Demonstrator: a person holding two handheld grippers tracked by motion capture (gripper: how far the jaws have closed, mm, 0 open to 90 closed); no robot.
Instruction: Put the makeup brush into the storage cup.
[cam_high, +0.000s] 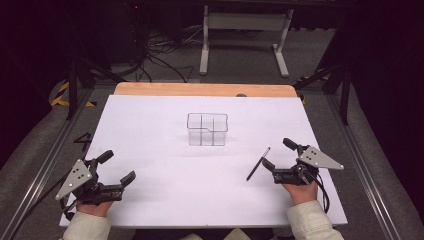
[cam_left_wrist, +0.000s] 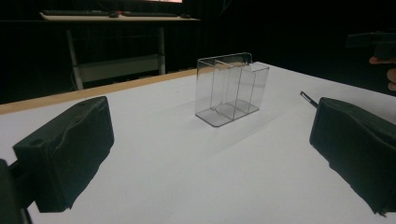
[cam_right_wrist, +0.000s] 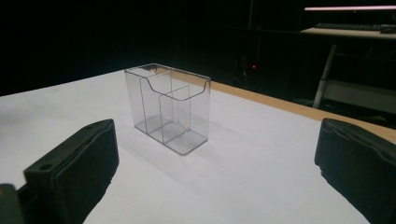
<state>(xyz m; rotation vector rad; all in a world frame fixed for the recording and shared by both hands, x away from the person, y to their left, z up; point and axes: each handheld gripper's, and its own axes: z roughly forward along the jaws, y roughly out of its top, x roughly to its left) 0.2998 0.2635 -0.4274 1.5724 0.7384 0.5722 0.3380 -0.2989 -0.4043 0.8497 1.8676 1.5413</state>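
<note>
A clear plastic organizer box (cam_high: 207, 129) with inner dividers stands upright and empty on the white table sheet (cam_high: 165, 200), a little beyond the middle. A thin black pen (cam_high: 258, 163) lies flat to its right front. My right gripper (cam_high: 279, 154) rests open just right of the pen, apart from it. My left gripper (cam_high: 116, 167) rests open near the front left corner, nothing between its jaws. The box (cam_left_wrist: 231, 87) stands ahead in the left gripper view, with the pen's tip (cam_left_wrist: 308, 98) to its right. The box (cam_right_wrist: 169, 107) also stands ahead in the right gripper view.
A wooden table edge (cam_high: 205, 89) runs along the far side of the sheet. Beyond it stand a white bench frame (cam_high: 245, 35) and tangled cables (cam_high: 160, 55) on the floor. Metal rails (cam_high: 37, 175) flank both sides of the table.
</note>
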